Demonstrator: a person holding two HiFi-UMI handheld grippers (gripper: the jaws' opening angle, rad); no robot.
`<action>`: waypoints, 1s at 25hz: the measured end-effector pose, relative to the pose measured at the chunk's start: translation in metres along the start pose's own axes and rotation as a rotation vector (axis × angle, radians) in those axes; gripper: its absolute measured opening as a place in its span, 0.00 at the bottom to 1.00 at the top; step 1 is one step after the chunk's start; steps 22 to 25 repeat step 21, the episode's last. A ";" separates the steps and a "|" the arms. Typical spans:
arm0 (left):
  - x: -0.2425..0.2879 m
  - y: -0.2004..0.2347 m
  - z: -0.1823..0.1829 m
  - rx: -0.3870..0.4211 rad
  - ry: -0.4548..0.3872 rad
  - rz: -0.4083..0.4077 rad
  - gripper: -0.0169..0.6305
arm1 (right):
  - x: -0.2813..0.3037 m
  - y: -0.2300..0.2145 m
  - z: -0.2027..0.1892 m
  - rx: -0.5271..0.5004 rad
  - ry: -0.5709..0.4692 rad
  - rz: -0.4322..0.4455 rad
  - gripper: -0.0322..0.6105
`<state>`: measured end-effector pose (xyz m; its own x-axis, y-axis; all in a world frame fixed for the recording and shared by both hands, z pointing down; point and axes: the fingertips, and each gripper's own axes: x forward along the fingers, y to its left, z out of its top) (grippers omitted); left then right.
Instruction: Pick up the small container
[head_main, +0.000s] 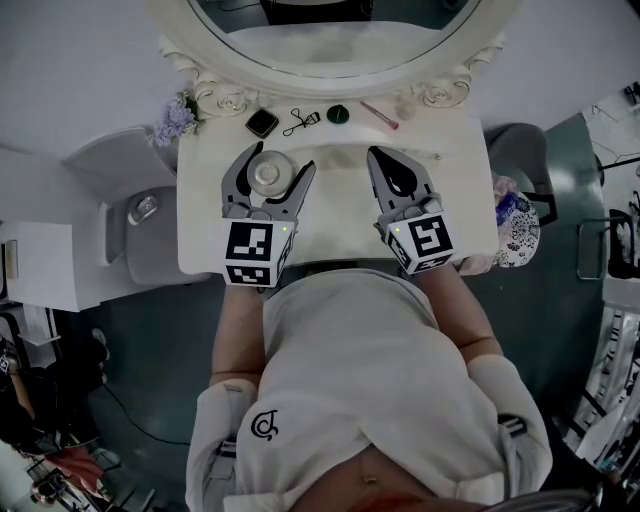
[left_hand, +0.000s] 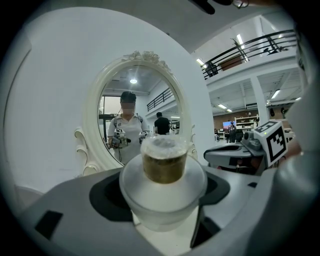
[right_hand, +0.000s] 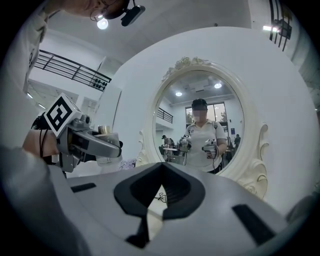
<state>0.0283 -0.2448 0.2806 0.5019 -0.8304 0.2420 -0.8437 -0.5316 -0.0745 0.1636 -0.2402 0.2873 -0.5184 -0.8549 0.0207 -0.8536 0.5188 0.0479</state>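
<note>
The small container (head_main: 266, 174) is a round white jar with a gold knob lid, and it fills the left gripper view (left_hand: 164, 185). My left gripper (head_main: 280, 160) is shut on it, with a jaw pressed against each side (left_hand: 162, 200). In the right gripper view the container (right_hand: 106, 137) appears held a little above the table. My right gripper (head_main: 373, 153) rests over the white vanity table (head_main: 450, 200) to the right, shut with nothing in it. Its tips meet (right_hand: 161, 167) in front of the mirror.
An oval mirror (head_main: 335, 40) in an ornate white frame stands at the table's back. Along the back edge lie a black compact (head_main: 262, 122), an eyelash curler (head_main: 301, 121), a dark green round item (head_main: 338, 114) and a pink pencil (head_main: 380, 115). Purple flowers (head_main: 176, 118) sit at the back left corner.
</note>
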 end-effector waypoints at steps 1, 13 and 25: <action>0.000 0.000 0.000 -0.001 -0.001 0.000 0.57 | 0.000 0.001 0.000 -0.003 -0.001 0.002 0.06; -0.011 0.001 0.002 -0.009 -0.036 -0.020 0.57 | -0.002 0.003 0.002 0.010 -0.007 -0.010 0.06; -0.012 0.000 -0.001 -0.009 -0.036 -0.025 0.57 | -0.003 0.007 0.002 0.001 -0.009 -0.005 0.06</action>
